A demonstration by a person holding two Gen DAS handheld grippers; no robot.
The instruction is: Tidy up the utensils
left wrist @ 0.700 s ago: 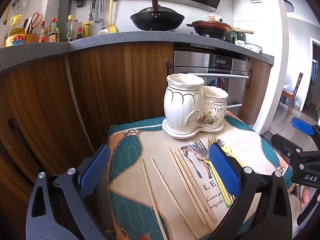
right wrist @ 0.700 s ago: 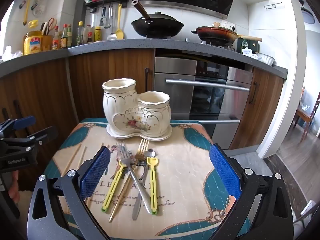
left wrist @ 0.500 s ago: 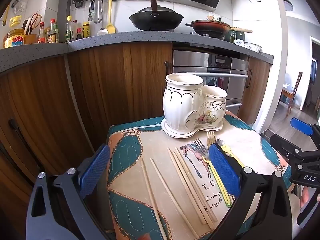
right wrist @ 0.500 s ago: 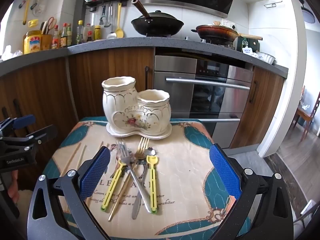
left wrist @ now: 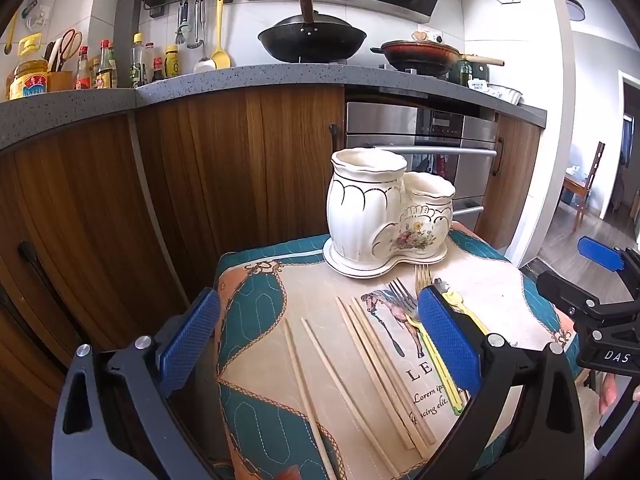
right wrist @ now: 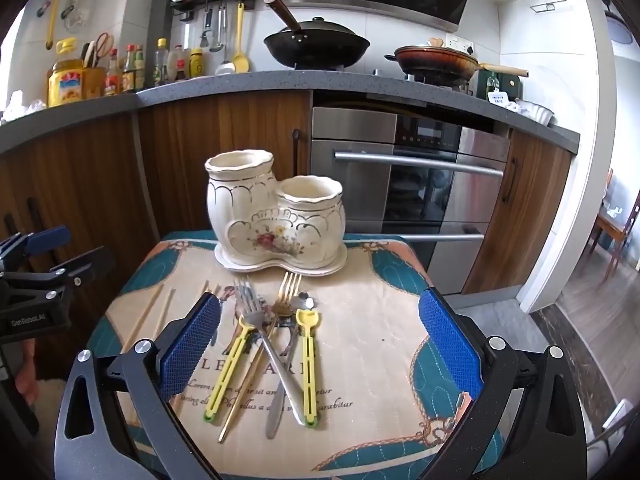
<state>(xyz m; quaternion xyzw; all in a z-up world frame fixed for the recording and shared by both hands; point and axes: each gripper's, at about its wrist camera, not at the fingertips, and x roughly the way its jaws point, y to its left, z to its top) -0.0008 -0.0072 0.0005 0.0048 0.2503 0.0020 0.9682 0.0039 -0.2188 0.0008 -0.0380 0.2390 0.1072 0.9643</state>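
Note:
A cream two-pot ceramic utensil holder (left wrist: 384, 216) (right wrist: 272, 220) stands on its saucer at the back of a small cloth-covered table (left wrist: 264, 360) (right wrist: 376, 364). Several wooden chopsticks (left wrist: 352, 372) (right wrist: 154, 312) lie on the left part. A crossed pile of forks and yellow-handled utensils (right wrist: 272, 344) (left wrist: 432, 344) lies in front of the holder. My left gripper (left wrist: 320, 344) is open and empty above the chopsticks. My right gripper (right wrist: 320, 344) is open and empty above the pile. Each gripper shows at the edge of the other's view.
Wooden cabinets (left wrist: 120, 208) and a steel oven (right wrist: 404, 188) stand right behind the table. The counter (right wrist: 240, 84) above holds a black wok (right wrist: 316, 44), a red pan (right wrist: 436, 62) and bottles. Open floor lies to the right (right wrist: 592, 312).
Both grippers have shifted slightly: the holder now sits a little higher and farther right in the right wrist view. Nothing on the table has moved.

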